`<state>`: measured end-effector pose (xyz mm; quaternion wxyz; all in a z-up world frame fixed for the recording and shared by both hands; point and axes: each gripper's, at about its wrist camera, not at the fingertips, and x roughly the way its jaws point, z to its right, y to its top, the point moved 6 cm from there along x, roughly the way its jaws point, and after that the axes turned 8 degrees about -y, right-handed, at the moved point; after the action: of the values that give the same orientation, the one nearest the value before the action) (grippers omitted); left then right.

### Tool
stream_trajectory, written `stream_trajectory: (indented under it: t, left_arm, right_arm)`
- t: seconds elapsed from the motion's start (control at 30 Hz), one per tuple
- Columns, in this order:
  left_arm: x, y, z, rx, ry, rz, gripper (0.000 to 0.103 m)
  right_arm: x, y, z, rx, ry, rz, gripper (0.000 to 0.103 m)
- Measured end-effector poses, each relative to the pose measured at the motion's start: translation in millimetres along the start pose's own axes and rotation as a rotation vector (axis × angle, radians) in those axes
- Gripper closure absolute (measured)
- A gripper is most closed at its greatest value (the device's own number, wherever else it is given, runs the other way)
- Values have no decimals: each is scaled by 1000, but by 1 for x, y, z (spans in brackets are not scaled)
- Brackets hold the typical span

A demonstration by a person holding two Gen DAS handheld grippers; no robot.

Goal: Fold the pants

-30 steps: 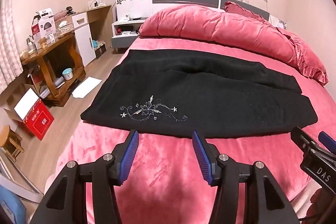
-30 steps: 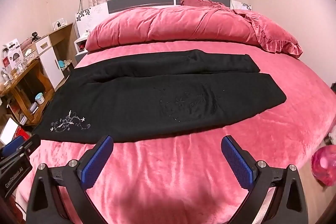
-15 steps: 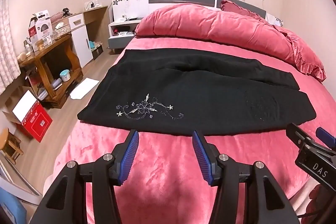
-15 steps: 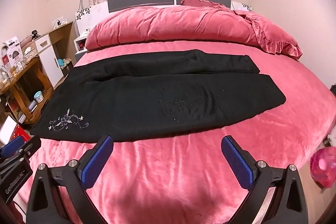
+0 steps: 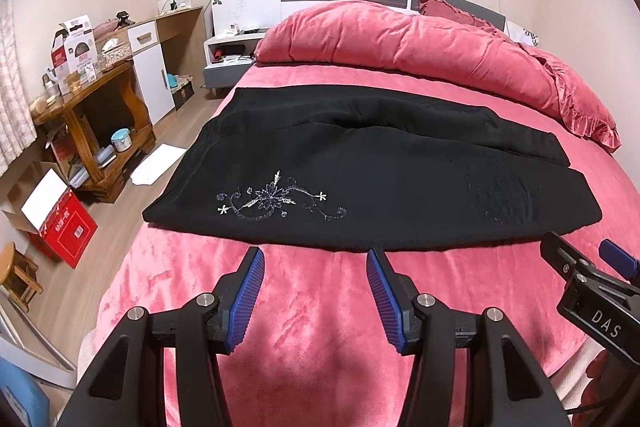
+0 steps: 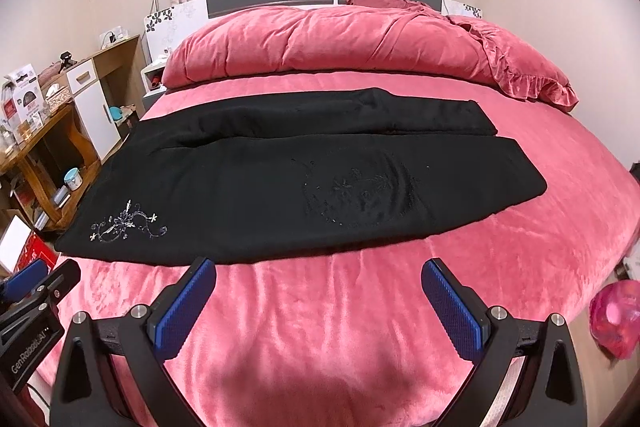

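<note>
Black pants (image 5: pixel 380 171) lie spread flat across the pink bed (image 5: pixel 328 327), legs side by side, with silver flower embroidery (image 5: pixel 276 201) at the left end. They also show in the right wrist view (image 6: pixel 288 179). My left gripper (image 5: pixel 316 263) is open and empty, hovering just before the pants' near edge. My right gripper (image 6: pixel 320 277) is wide open and empty, above the bedspread (image 6: pixel 340 327) near that same edge. Each gripper shows at the edge of the other's view.
A rolled pink duvet (image 5: pixel 420 47) and pillow lie at the bed's head. A wooden desk (image 5: pixel 92 107), a white cabinet, a nightstand and a red box (image 5: pixel 60 223) stand left of the bed. A pink bag (image 6: pixel 616 315) is at the right.
Both grippers have drawn back and risen slightly, so the pants sit a little farther and lower in view. Jaws are unchanged and the pants have not moved.
</note>
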<state>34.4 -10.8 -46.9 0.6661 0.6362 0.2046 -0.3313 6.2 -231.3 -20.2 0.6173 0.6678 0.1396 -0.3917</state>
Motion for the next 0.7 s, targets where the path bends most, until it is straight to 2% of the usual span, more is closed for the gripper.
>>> stream_trajectory:
  t: [0.7]
  left_arm:
    - [7, -5, -3, 3, 12, -17, 49]
  right_arm:
    - [4, -5, -4, -13, 14, -22, 0]
